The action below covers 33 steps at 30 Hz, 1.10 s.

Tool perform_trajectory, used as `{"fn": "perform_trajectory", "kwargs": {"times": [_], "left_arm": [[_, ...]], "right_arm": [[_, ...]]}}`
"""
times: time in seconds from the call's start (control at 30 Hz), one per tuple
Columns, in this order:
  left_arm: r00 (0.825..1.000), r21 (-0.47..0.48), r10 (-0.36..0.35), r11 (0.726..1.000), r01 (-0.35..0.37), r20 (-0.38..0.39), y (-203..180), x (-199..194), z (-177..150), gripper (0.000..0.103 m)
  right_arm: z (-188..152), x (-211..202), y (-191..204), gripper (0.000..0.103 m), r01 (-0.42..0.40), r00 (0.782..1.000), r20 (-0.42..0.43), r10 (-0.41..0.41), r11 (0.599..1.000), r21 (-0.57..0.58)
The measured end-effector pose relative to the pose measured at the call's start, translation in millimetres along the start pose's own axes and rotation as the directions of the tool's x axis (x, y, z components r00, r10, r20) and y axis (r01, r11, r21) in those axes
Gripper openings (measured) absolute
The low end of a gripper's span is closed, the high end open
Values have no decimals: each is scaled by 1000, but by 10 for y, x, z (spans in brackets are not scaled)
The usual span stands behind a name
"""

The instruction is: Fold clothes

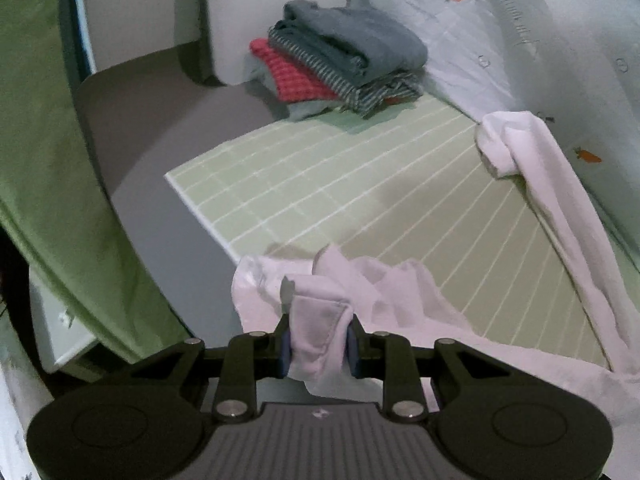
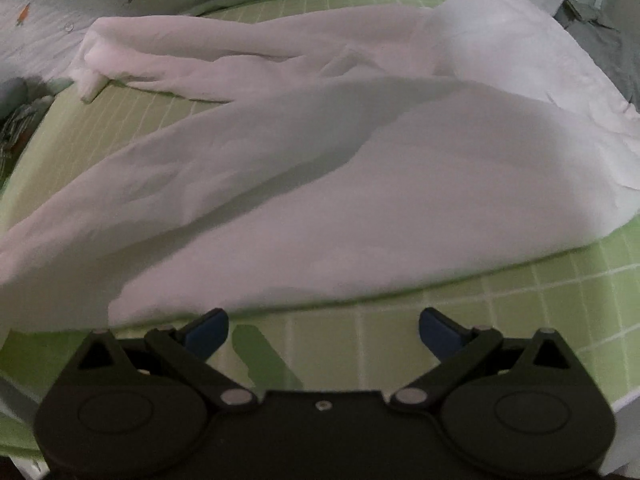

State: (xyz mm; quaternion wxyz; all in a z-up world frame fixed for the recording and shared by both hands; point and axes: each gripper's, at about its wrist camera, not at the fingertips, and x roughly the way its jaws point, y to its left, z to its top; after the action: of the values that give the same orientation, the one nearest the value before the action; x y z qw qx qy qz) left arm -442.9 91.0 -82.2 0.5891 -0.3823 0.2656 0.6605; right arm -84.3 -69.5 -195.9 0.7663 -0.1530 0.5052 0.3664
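A white garment [image 2: 360,168] lies spread and rumpled on a green gridded mat [image 2: 400,360]. In the left wrist view my left gripper [image 1: 318,346] is shut on a hemmed end of the white garment [image 1: 316,316], near the mat's near-left corner; a long white part [image 1: 560,200] trails along the mat's right side. My right gripper [image 2: 323,332] is open just in front of the garment's near edge, low over the mat, with nothing between its blue pads [image 2: 204,332].
A stack of folded clothes [image 1: 344,60], grey, striped and red, sits at the green mat's [image 1: 360,184] far corner. A pale sheet with carrot prints [image 1: 520,32] borders the mat. A green cloth [image 1: 48,140] hangs at the left; grey floor [image 1: 160,128] lies beyond.
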Motion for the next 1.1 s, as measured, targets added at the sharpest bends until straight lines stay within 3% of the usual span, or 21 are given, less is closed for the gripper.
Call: {"fn": "perform_trajectory", "kwargs": {"times": [0.4, 0.63, 0.8, 1.1], "left_arm": [[999, -32, 22, 999, -23, -24, 109, 20, -242, 28], [999, -24, 23, 999, -24, -28, 95, 34, -202, 28], [999, -26, 22, 999, -23, -36, 107, 44, -194, 28], [999, -64, 10, 998, -13, -45, 163, 53, -237, 29]], "right_arm": [[-93, -53, -64, 103, -12, 1000, -9, 11, 998, -66], [-48, 25, 245, 103, -55, 998, -23, 52, 985, -162], [-6, 130, 647, 103, -80, 997, -32, 74, 954, -289], [-39, 270, 1399, 103, -123, 990, 2, 143, 859, -497]]}}
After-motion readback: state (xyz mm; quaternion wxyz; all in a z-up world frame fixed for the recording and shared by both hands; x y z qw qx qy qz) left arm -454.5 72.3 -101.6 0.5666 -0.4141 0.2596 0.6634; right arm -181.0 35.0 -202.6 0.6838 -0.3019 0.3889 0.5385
